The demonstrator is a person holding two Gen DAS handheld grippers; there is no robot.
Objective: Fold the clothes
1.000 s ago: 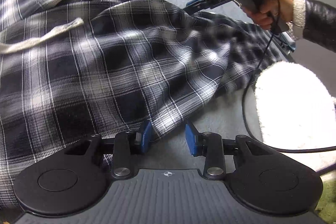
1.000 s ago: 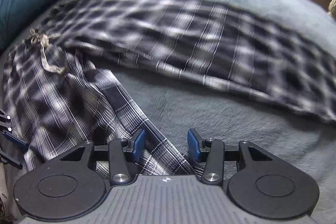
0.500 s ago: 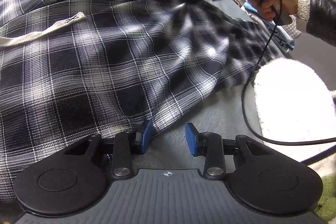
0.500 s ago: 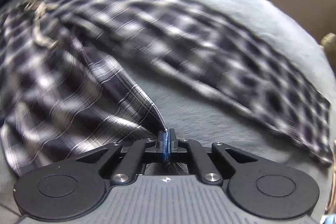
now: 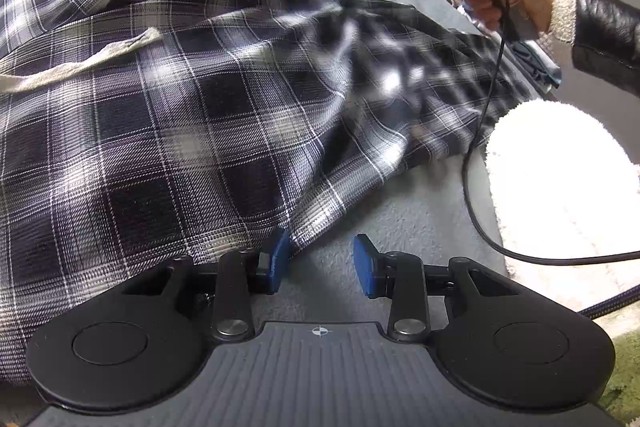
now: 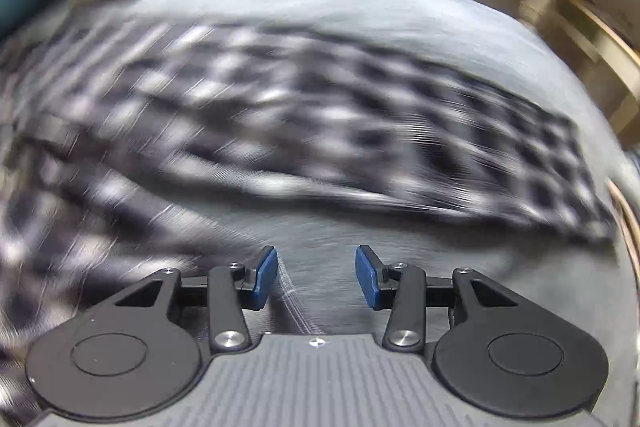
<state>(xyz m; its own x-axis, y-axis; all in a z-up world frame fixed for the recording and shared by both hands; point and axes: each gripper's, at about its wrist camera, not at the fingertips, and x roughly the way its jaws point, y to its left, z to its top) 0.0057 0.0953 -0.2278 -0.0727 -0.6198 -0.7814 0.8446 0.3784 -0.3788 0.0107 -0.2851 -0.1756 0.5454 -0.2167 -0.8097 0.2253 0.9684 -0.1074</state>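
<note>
I see the plaid trousers (image 5: 208, 131) spread over the grey bed (image 5: 420, 223), my left tongs (image 5: 320, 259) spread wide with one pad touching their hem, my right tongs (image 6: 316, 275) likewise wide, empty; only the left view shows my hand (image 5: 508, 3).

A bed covered in a grey fleecy blanket (image 5: 404, 227) carries dark blue-and-white plaid trousers (image 5: 180, 131), spread rumpled across it, with a fluffy white towel (image 5: 560, 187) lying just beside them at the edge.
</note>
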